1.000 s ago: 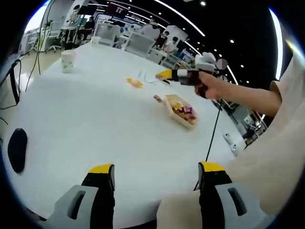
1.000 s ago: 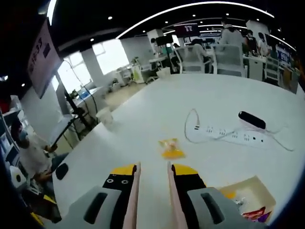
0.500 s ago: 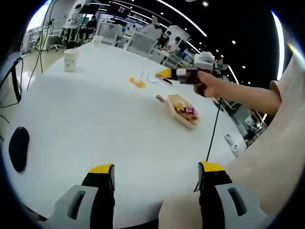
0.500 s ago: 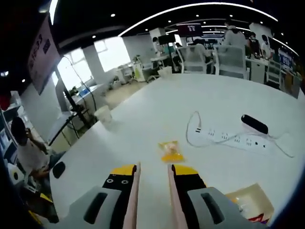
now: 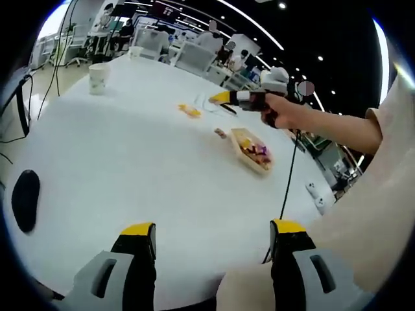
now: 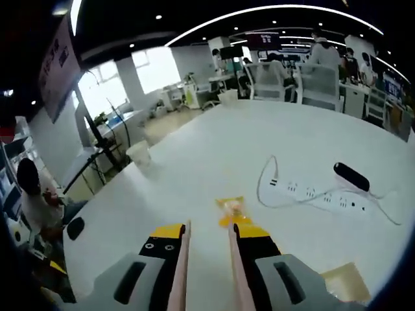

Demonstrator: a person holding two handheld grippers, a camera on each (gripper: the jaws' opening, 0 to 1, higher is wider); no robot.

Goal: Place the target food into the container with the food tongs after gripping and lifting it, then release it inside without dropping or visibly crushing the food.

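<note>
In the left gripper view the left tongs (image 5: 213,236) stood wide open above the near edge of the white bench (image 5: 117,168), with nothing between the yellow-tipped jaws. A dark oval object (image 5: 24,199) lay on the bench off to the left. Further out sat the tan container (image 5: 251,150), already carrying some coloured food, with a small morsel (image 5: 220,133) on the bench just beside its far-left end. Above and beyond the container a hand (image 5: 280,111) held the right tongs (image 5: 224,98) level over the bench, their tip pointing toward the yellow target food (image 5: 189,111), which lay on the bench near a white cable. A paper cup (image 5: 97,78) stood well apart at the far left.

In the right gripper view the right tongs (image 6: 206,228) gripped two slim pinkish tong blades (image 6: 181,265) that ran forward nearly parallel with a narrow gap, holding no food. The target food (image 6: 232,209) lay on the bench just past the blade tips. A corner of the container (image 6: 347,282) showed at lower right. Beyond lay a white power strip (image 6: 324,195) with its looped cable and a dark object (image 6: 351,176), and the paper cup (image 6: 139,155) stood to the left
</note>
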